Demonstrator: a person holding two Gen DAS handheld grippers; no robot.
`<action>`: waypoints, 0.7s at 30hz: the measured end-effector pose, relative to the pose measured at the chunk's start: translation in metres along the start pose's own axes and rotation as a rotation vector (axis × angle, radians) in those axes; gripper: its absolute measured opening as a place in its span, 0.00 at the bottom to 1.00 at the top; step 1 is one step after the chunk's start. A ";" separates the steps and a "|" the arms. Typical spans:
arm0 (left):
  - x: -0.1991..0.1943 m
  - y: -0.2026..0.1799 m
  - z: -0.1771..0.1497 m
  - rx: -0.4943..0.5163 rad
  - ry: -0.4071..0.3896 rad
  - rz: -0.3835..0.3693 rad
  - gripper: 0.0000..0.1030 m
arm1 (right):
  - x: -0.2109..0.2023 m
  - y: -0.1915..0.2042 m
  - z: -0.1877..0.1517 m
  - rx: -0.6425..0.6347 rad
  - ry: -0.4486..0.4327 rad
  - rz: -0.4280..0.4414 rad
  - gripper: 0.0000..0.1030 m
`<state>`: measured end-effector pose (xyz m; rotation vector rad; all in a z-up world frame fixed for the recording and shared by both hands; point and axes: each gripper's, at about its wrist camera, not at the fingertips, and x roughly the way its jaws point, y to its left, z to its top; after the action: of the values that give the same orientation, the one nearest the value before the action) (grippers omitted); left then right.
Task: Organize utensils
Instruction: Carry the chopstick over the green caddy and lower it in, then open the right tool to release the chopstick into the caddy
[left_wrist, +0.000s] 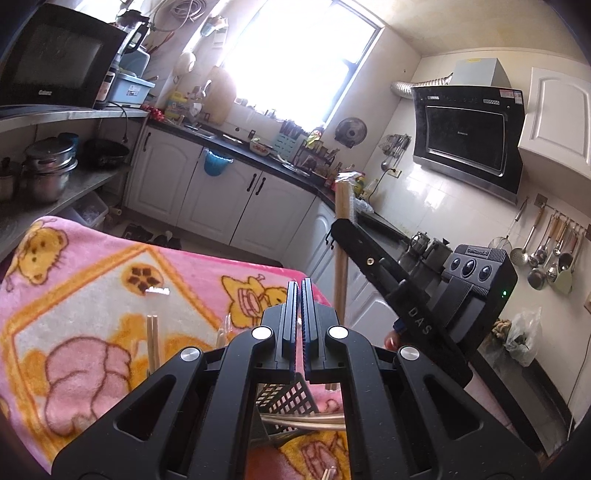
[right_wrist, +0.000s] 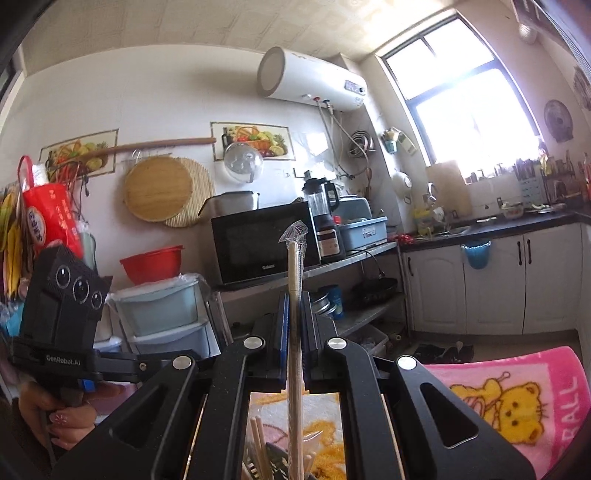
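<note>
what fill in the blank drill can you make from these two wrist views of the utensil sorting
1. The right gripper is shut on a plastic-wrapped ____ stick.
2. The left gripper holds ____ between its fingers.
3. The table is covered by a fuzzy cartoon-bear blanket that is mostly ____.

Missing words: wooden; nothing; pink

Pink fleece blanket (left_wrist: 192, 266) printed with yellow cartoon bears, orange borders and a cream panel. Pale wooden chopstick pair in clear wrapper (right_wrist: 295, 295), held between the blue-lined black jaws of the right gripper (right_wrist: 294, 332). Left gripper (left_wrist: 300, 325) black with blue pad edges and silver rivets. Black mesh utensil basket (left_wrist: 286, 400). White cabinet doors (left_wrist: 236, 199) with black handles; red plastic bowl (right_wrist: 151, 264).
</note>
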<state>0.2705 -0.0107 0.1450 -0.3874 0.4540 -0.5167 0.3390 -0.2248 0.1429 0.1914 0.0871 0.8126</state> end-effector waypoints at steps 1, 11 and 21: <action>0.001 0.001 -0.001 -0.003 0.003 0.000 0.01 | 0.001 0.000 -0.003 0.000 0.006 0.001 0.06; 0.007 0.006 -0.013 -0.019 0.029 0.005 0.01 | 0.001 -0.012 -0.028 0.053 -0.014 -0.032 0.06; 0.011 0.013 -0.021 -0.036 0.048 0.008 0.01 | -0.014 -0.007 -0.042 0.046 -0.013 -0.058 0.06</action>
<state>0.2737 -0.0118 0.1184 -0.4084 0.5114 -0.5111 0.3284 -0.2342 0.1004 0.2364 0.0990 0.7521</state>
